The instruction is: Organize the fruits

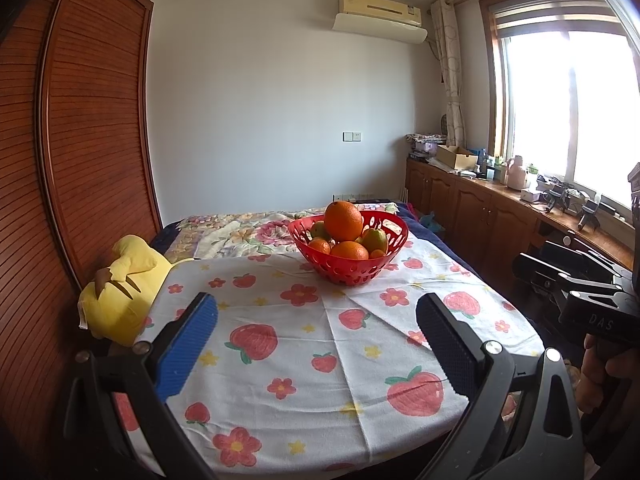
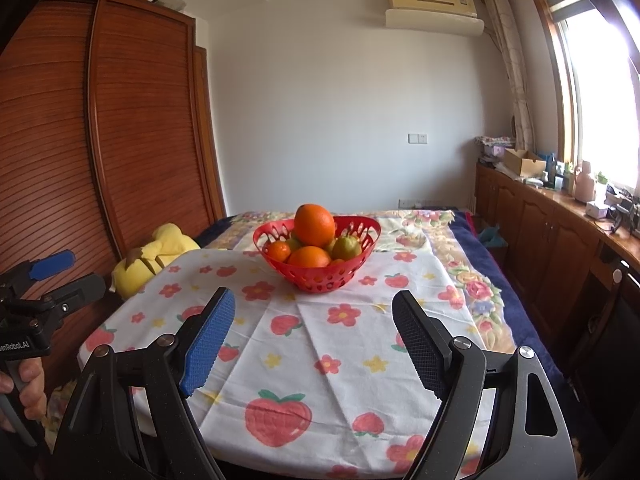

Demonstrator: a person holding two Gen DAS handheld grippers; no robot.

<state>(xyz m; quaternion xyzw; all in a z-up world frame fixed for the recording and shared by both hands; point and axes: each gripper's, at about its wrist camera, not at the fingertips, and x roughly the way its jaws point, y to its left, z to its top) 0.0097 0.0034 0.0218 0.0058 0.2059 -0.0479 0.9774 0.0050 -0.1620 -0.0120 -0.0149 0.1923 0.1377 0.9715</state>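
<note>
A red perforated basket [image 1: 384,258] [image 2: 362,258] stands on the strawberry-print cloth [image 1: 280,360] [image 2: 340,344], far from both grippers. A big orange [image 1: 343,221] [image 2: 314,225] tops its pile, with smaller oranges [image 1: 349,250] [image 2: 308,257] and green fruits [image 1: 376,240] [image 2: 346,246] below. My left gripper [image 1: 316,316] hovers open over the near cloth, nothing between its blue pads. My right gripper [image 2: 314,312] is likewise open and empty, aimed at the basket. The left gripper's fingertips [image 2: 54,268] also show at the left edge of the right wrist view.
A yellow plush toy [image 1: 120,288] [image 2: 160,256] lies at the cloth's left edge beside a wooden wardrobe [image 1: 80,140]. A floral blanket [image 2: 472,280] covers the surface behind and right. Low wooden cabinets [image 1: 480,208] with clutter run under the window on the right.
</note>
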